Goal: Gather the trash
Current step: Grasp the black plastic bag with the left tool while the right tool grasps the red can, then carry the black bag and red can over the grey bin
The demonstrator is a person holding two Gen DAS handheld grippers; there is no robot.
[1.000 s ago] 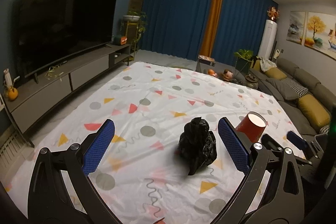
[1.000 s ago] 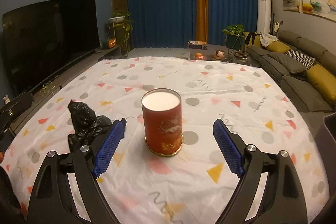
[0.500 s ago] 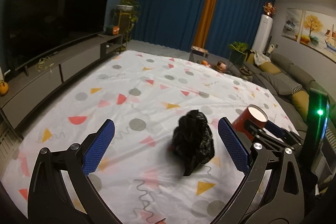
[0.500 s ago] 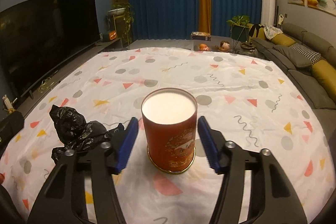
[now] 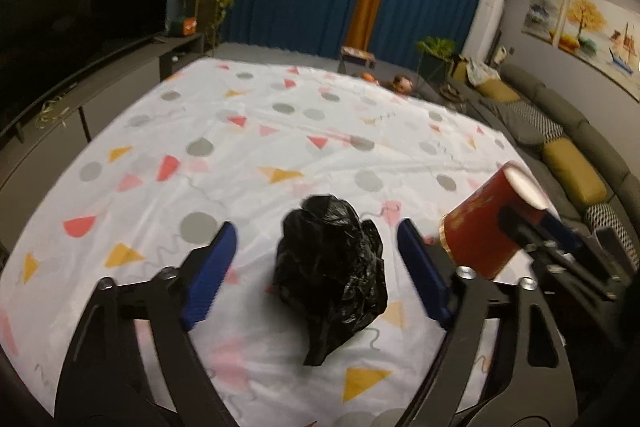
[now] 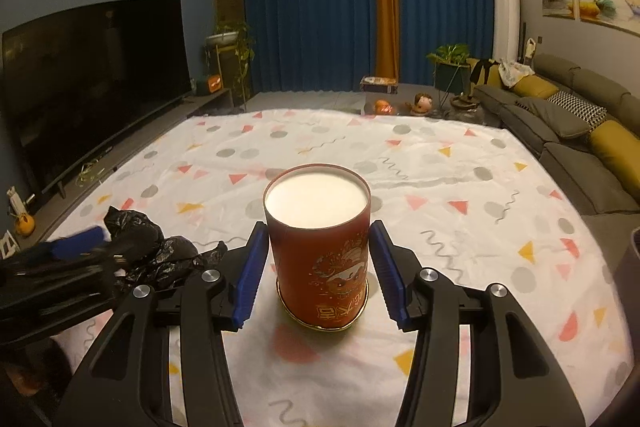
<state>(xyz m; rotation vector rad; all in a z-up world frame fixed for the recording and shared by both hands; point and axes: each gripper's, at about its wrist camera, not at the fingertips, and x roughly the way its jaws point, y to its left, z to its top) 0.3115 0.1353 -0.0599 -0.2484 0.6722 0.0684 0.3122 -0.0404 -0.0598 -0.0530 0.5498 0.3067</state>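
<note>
A crumpled black plastic bag (image 5: 332, 267) lies on the white patterned cloth (image 5: 280, 131). My left gripper (image 5: 316, 227) is open and straddles the bag, with a gap between the bag and each blue pad. A red cylindrical canister (image 6: 320, 259) with a white top stands upright on the cloth. My right gripper (image 6: 319, 227) is shut on it, both blue pads pressed against its sides. In the left wrist view the canister (image 5: 480, 231) sits just right of the bag. In the right wrist view the bag (image 6: 160, 255) lies to the left, with the left gripper's blurred pad (image 6: 80, 239) over it.
A large dark TV (image 6: 92, 83) on a low bench lines the left side. A grey sofa (image 6: 580, 131) with yellow cushions runs along the right. Blue curtains, potted plants and small floor items sit beyond the cloth's far edge.
My right gripper went from wide open to shut on the red canister. My left gripper moved forward around the black bag and its jaws narrowed a little.
</note>
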